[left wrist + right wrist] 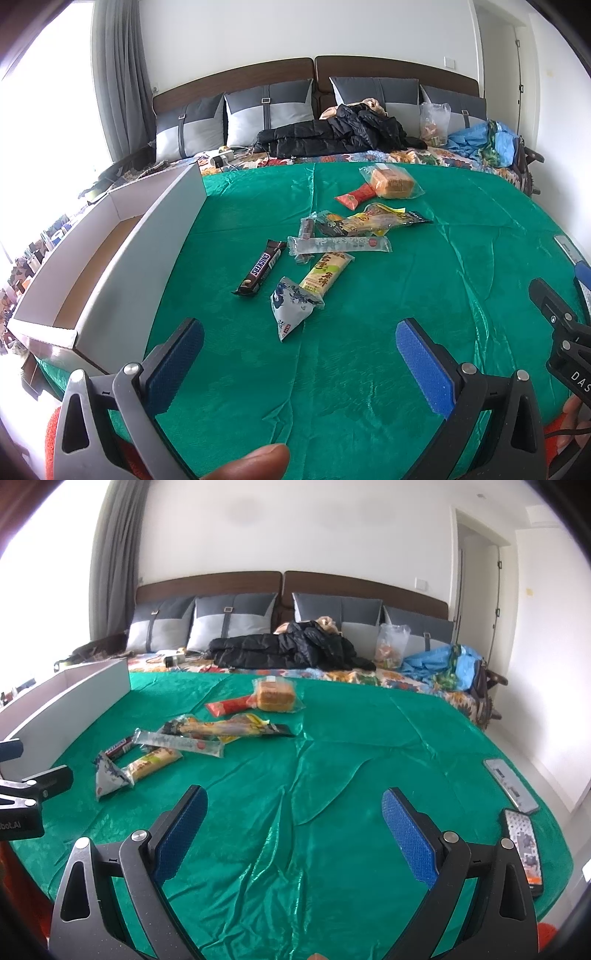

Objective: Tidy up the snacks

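While snacks point(325, 240) overlap, hiding labels, left hand-held gripper point(299, 350) & right hand-held gripper point(293, 819) gape apart, empty.

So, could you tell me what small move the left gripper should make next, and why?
Probably ease the left gripper forward and down over the blue-and-white packet. Its fingers stand open and empty, that packet is the nearest snack, and the white box sits just to the left for dropping it in.
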`<state>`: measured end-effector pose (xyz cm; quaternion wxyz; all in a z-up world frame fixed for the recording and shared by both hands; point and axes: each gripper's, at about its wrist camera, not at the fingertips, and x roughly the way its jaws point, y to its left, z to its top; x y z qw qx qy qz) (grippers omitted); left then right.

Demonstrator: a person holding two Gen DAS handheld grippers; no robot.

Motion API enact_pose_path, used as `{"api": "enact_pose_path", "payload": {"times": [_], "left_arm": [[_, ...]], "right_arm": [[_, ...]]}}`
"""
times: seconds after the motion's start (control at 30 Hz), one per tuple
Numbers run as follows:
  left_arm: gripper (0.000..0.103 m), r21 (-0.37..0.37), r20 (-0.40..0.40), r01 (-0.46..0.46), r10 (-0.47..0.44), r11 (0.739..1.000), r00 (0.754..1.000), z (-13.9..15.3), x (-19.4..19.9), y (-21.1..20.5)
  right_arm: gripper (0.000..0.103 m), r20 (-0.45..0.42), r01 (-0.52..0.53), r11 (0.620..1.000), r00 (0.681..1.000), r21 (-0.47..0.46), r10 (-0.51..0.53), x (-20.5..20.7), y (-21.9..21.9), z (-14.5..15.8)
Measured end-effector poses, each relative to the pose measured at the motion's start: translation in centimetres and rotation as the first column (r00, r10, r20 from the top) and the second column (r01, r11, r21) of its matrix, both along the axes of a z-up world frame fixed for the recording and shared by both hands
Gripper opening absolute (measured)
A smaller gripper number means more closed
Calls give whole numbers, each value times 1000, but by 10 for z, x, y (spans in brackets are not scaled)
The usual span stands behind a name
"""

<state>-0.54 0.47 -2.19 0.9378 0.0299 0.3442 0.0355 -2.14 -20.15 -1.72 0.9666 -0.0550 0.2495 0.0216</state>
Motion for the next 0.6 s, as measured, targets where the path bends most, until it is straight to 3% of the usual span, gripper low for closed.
{"api": "enact_pose_path", "payload": {"times": [0.6], "left_arm": [[103,20,-31,16,-15,1000,999,-7,7,-16]], "right_arm": [[97,-22,5,999,1000,44,-4,6,-11,-3]]}}
